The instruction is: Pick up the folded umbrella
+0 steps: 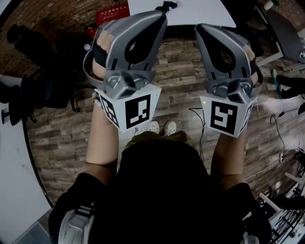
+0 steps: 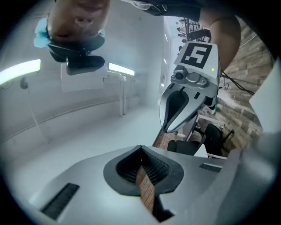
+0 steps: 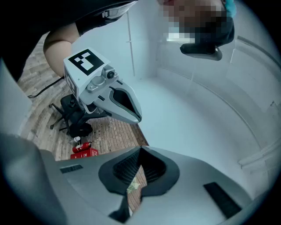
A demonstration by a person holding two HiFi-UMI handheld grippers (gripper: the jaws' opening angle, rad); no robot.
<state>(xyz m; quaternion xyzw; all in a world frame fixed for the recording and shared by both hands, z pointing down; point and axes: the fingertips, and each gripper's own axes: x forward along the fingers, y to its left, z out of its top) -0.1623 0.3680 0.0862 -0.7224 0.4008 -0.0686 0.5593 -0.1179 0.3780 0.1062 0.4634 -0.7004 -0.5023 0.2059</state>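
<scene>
No folded umbrella can be made out for certain. A small dark object [image 1: 167, 5] lies at the near edge of the white table [image 1: 205, 13], too cut off to identify. Both grippers are held up side by side over the wooden floor, pointing toward that table. My left gripper [image 1: 160, 19] has its jaws closed together with nothing between them, as the left gripper view [image 2: 140, 148] shows. My right gripper [image 1: 200, 29] is likewise shut and empty [image 3: 140, 150]. Each gripper appears in the other's view: the right one [image 2: 166, 126] and the left one [image 3: 138, 116].
A red fire extinguisher and its box [image 1: 112, 13] stand on the floor left of the table. A black office chair [image 1: 33, 81] is at the left. Cables [image 1: 279, 128] trail across the floor at the right. The person's shoes [image 1: 162, 127] show below the grippers.
</scene>
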